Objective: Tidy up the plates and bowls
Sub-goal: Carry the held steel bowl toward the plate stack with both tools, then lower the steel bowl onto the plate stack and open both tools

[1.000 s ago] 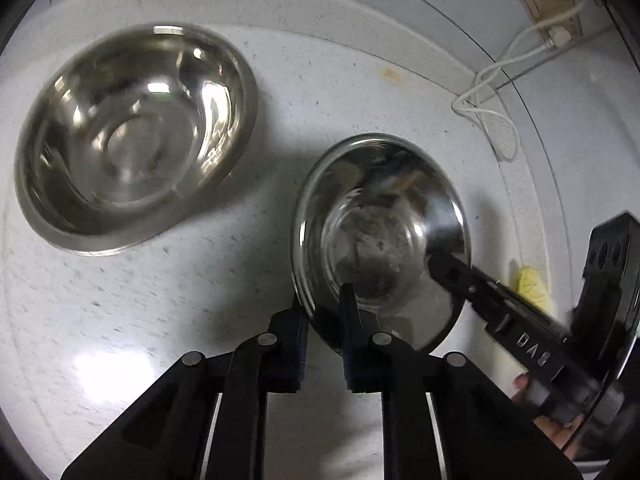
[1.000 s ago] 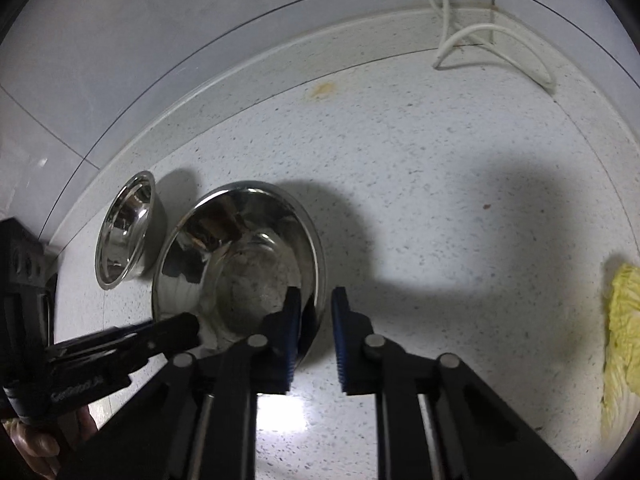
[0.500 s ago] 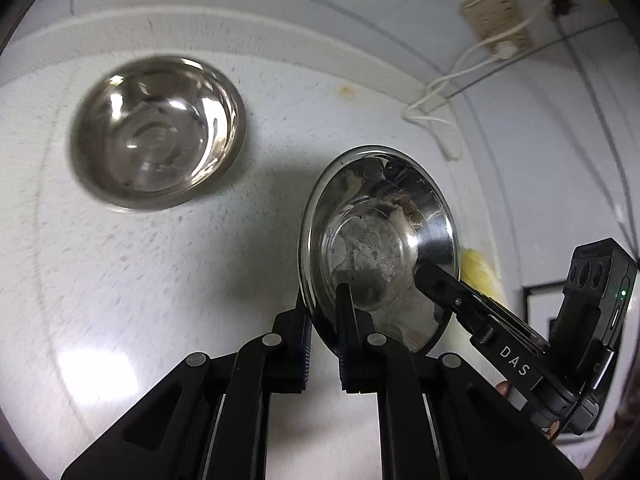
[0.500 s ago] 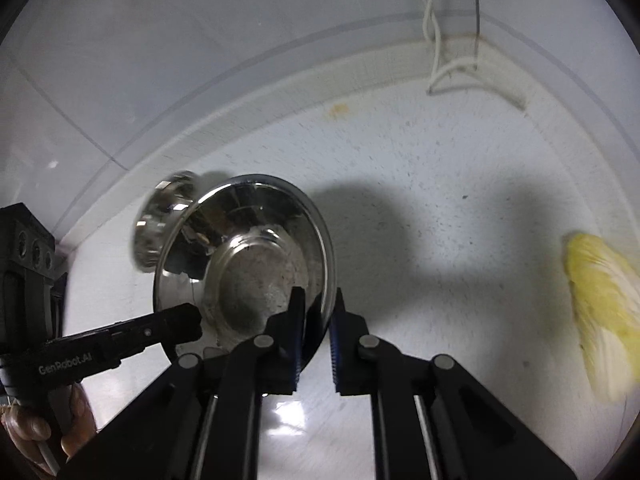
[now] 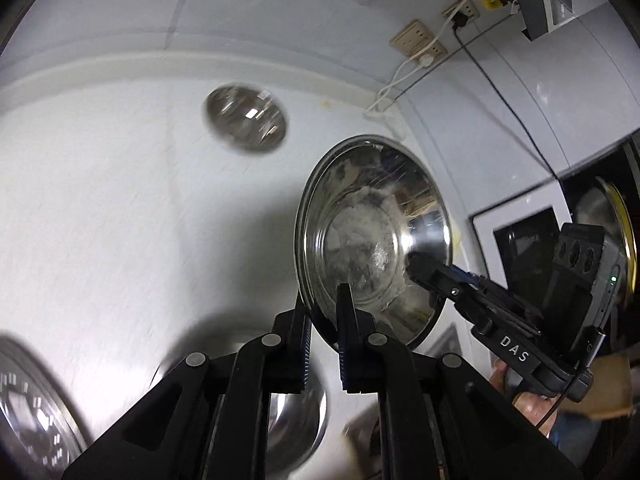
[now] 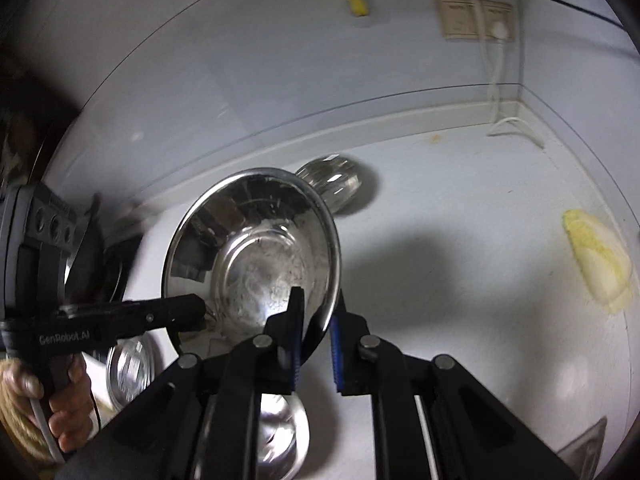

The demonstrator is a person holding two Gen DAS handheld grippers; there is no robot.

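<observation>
**Steel bowl gripped on two sides above the counter**

While tilted on edge in the left wrist view, fills the centre right: a stainless steel bowl, hollow turned toward the lens, inside smeared with grey residue. Pinched at its 6 o'clock rim by the left gripper, jaws narrow, one finger inside the bowl and one behind it. Pinched again at about 4 o'clock by the right gripper, reaching in from the lower right, with a hand on its handle. Clear of the white speckled counter. At 11 o'clock from the held bowl, well apart and blurred, a second steel bowl resting on the counter. More shiny steel ware at the lower left edge and under the gripper fingers, too blurred to name. On the wall at 1 o'clock, a beige socket plate with a white cable hanging.

Seen from the right wrist view, the same bowl centre left, rim clamped at 5 o'clock by the right gripper, jaws nearly together on the thin wall. Left gripper biting the rim at 7 o'clock, its hand at the lower left. Second bowl just past the held bowl's 1 o'clock rim, on the counter. A pale yellow cabbage leaf at 3 o'clock, well apart.
</observation>
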